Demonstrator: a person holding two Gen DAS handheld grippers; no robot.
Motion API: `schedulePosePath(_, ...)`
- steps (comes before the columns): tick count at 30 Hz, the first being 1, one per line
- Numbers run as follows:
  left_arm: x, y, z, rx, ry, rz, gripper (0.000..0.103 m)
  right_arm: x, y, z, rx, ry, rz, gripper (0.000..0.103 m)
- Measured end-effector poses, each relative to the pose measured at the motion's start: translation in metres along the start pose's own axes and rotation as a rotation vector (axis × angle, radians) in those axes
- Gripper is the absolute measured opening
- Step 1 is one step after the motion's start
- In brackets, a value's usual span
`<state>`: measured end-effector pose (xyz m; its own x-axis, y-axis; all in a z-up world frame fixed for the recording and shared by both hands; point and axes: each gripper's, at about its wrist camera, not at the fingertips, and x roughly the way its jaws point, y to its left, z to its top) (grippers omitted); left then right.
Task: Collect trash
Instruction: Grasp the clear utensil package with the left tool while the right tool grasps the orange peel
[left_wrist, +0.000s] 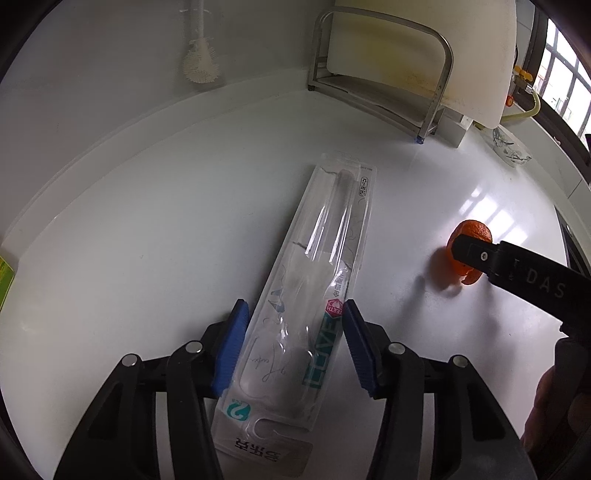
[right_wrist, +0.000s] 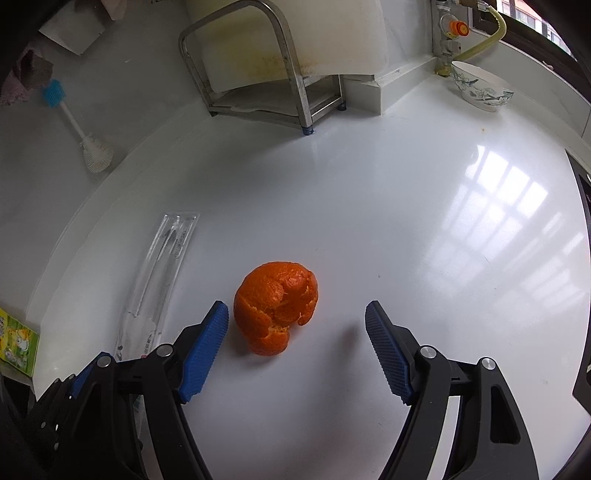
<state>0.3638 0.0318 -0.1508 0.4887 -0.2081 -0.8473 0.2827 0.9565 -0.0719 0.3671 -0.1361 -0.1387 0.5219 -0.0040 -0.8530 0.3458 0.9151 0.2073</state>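
Observation:
A clear toothbrush package (left_wrist: 314, 280) with teal print lies flat on the white counter (left_wrist: 147, 221). Its near half sits between the blue pads (left_wrist: 232, 347) of my left gripper (left_wrist: 295, 306). The pads stand at its two long edges and the package shows no buckling. An orange peel (right_wrist: 277, 306) lies to the right, between the wide-open fingers of my right gripper (right_wrist: 297, 310) and closer to its left pad (right_wrist: 205, 350). In the left wrist view one black finger (left_wrist: 480, 254) of the right gripper covers part of the peel (left_wrist: 471, 227). The package (right_wrist: 159, 280) also shows left of the peel.
A steel rack (right_wrist: 258, 85) holding a white cutting board (left_wrist: 406, 55) stands at the back. A patterned bowl (right_wrist: 480, 90) sits at the back right, near a yellow hose (right_wrist: 480, 40). A bottle brush (right_wrist: 88, 144) lies at the back left, and a green carton (right_wrist: 16, 343) at the left edge.

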Motion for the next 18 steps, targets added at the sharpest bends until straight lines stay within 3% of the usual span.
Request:
schedulePosePath(3, -0.002, 0.003, 0.0, -0.009, 0.002, -0.006, 0.05, 0.008, 0.003, 0.002, -0.021, 0.01, -0.015, 0.07)
schedulePosePath(5, -0.004, 0.004, 0.0, -0.013, 0.002, -0.009, 0.05, 0.006, 0.004, 0.002, -0.028, -0.004, 0.012, 0.047)
schedulePosePath(8, -0.007, 0.007, 0.0, -0.02, 0.001, -0.009, 0.05, 0.0, 0.008, 0.001, -0.054, -0.021, 0.039, 0.026)
schedulePosePath(12, -0.012, 0.009, -0.001, -0.03, -0.003, -0.011, 0.05, -0.008, 0.005, 0.0, -0.05, -0.016, 0.088, 0.023)
schedulePosePath(15, -0.014, 0.01, -0.003, -0.026, 0.012, -0.015, 0.025, -0.015, 0.0, -0.004, -0.052, -0.018, 0.104, 0.022)
schedulePosePath(18, -0.016, 0.009, -0.006, -0.025, 0.021, -0.015, 0.022, -0.026, -0.004, -0.011, -0.056, -0.019, 0.109, 0.022)
